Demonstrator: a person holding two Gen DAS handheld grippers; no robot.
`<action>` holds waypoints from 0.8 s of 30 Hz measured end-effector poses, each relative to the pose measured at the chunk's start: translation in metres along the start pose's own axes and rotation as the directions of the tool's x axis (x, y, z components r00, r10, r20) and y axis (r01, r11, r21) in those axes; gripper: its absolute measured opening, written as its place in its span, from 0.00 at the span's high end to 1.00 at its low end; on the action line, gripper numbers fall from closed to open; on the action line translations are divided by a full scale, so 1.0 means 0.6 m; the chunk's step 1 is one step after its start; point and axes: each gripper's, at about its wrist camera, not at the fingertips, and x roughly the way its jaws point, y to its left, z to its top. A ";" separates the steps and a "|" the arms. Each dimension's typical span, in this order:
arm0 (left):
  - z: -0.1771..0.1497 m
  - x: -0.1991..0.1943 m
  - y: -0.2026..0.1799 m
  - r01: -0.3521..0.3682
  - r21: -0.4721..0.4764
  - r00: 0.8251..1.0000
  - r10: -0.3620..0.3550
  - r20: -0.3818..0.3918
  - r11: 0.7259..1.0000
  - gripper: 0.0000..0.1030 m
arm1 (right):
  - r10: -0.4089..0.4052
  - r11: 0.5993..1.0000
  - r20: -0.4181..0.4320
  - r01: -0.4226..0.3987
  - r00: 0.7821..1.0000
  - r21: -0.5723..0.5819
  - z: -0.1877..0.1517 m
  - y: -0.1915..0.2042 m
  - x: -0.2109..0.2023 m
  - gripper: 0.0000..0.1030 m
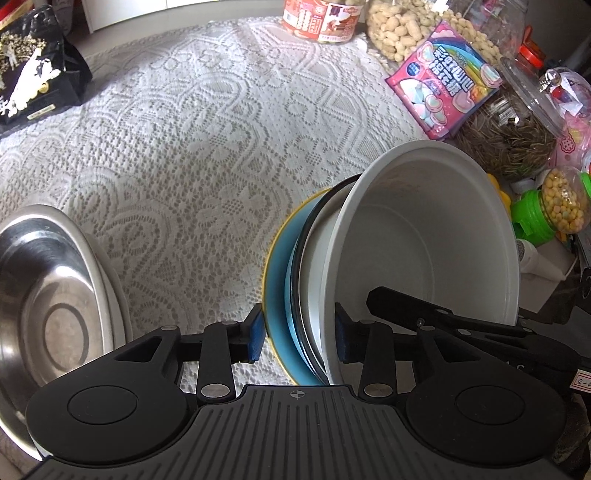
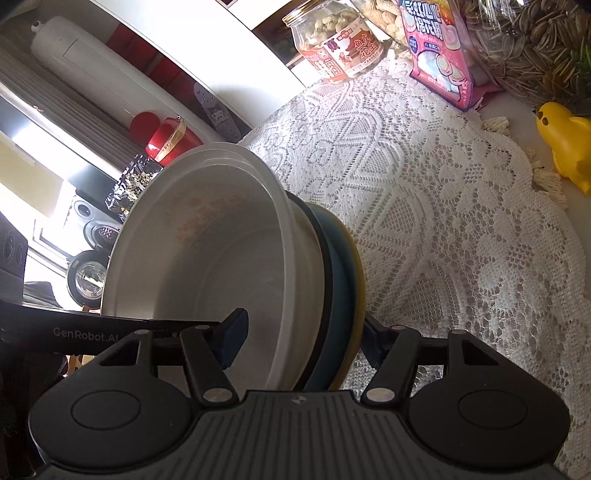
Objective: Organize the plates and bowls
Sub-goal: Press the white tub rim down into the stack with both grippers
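A stack of dishes hangs tilted on its side over the lace tablecloth [image 1: 203, 147]. It is made of a deep white bowl [image 1: 424, 240] [image 2: 207, 258], a black-rimmed dish [image 1: 310, 295] and a blue plate [image 1: 277, 295] [image 2: 340, 295] with a yellow rim. My right gripper [image 2: 303, 341] is shut on the stack, one pad [image 2: 232, 339] inside the white bowl and the other behind the yellow rim. My left gripper [image 1: 299, 339] straddles the same stack. Its pads [image 1: 256, 339] stand slightly off the rim and the bowl wall. A steel bowl [image 1: 48, 295] rests on a white plate at the left.
A black snack bag [image 1: 33, 66] lies at the far left. Along the back and right stand peanut jars [image 1: 325, 18], a pink marshmallow bag [image 1: 443, 85], a seed jar [image 1: 509, 140] and a green-lidded jar [image 1: 554, 214]. A yellow duck toy [image 2: 565, 144] sits beyond the cloth's edge.
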 end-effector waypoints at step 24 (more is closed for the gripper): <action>0.019 0.021 -0.056 -0.187 0.159 0.968 0.210 -0.139 0.969 0.65 | -0.043 0.999 0.101 0.042 0.994 0.011 0.002 0.006 -0.037 0.25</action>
